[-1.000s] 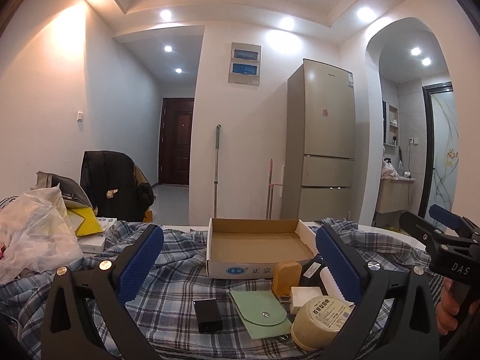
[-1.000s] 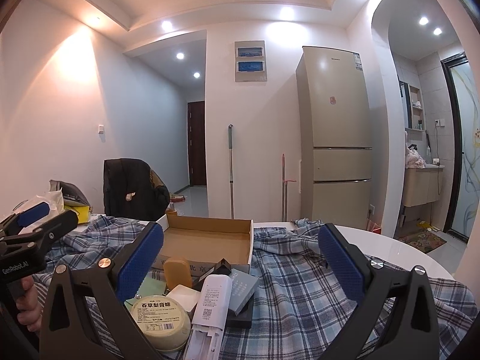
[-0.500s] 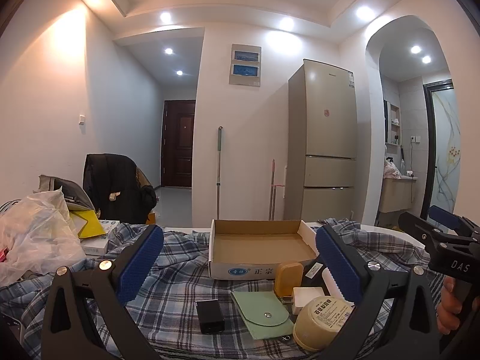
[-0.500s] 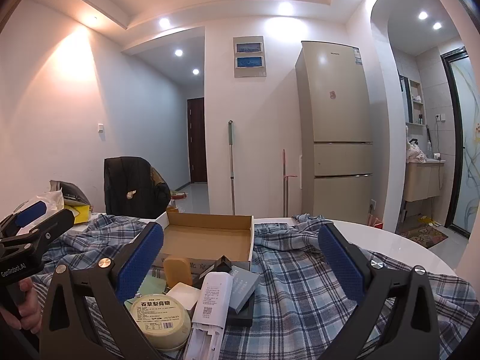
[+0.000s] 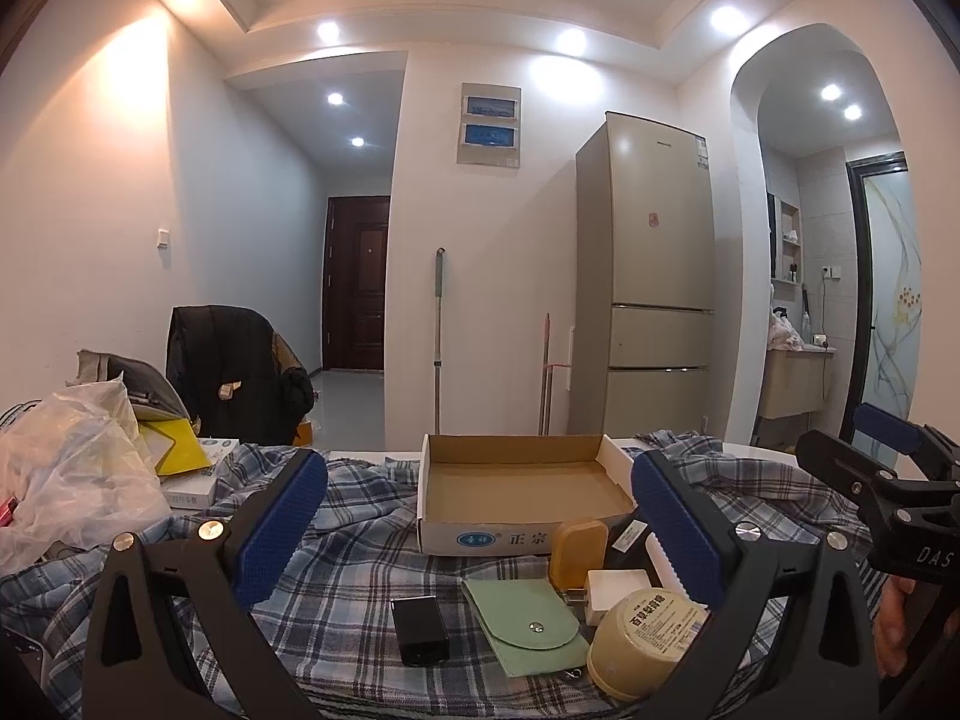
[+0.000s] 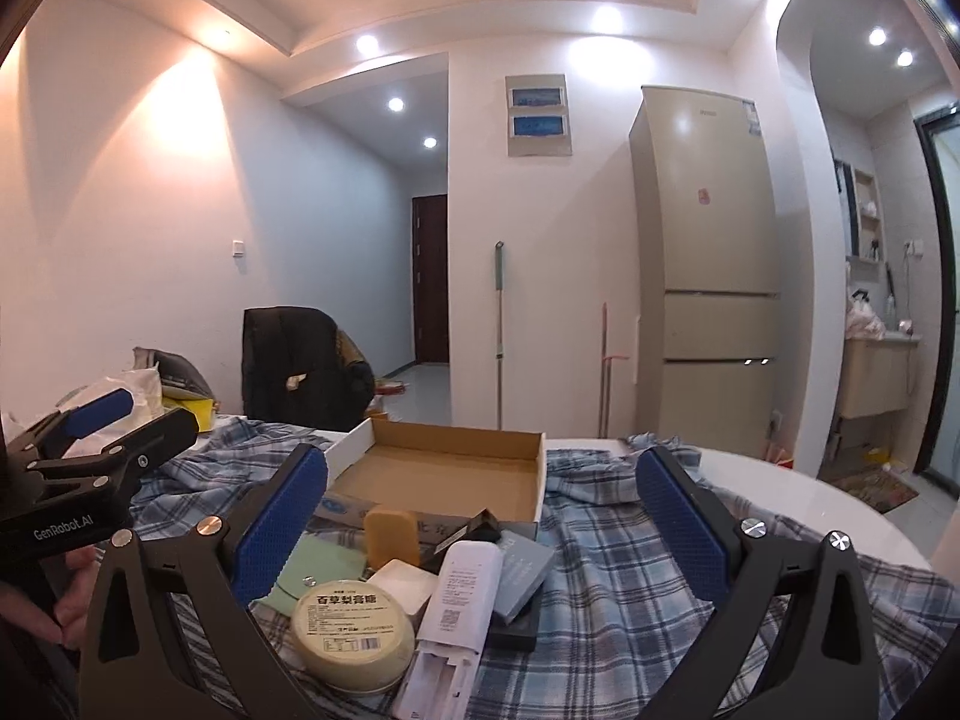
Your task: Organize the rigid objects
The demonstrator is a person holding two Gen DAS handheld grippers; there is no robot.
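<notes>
Blue-checked cloth (image 5: 336, 588) covers the surface, and on it, toward the far edge, sits an open shallow cardboard box (image 5: 522, 492), bare inside. Just in front of the box, a cluster lies close together: a small black block (image 5: 420, 630), a flat green snap pouch (image 5: 528, 624), an amber soap-like bar (image 5: 579, 549), a white square plug (image 5: 615, 591), a round cream tub with a printed lid (image 6: 354, 630), a white tube-shaped bottle (image 6: 465, 594) and a grey slab (image 6: 522, 570). Both the left tool (image 5: 477, 528) and the right tool (image 6: 480, 531) hang above the surface's near edge with fingers spread wide, gripping nothing.
</notes>
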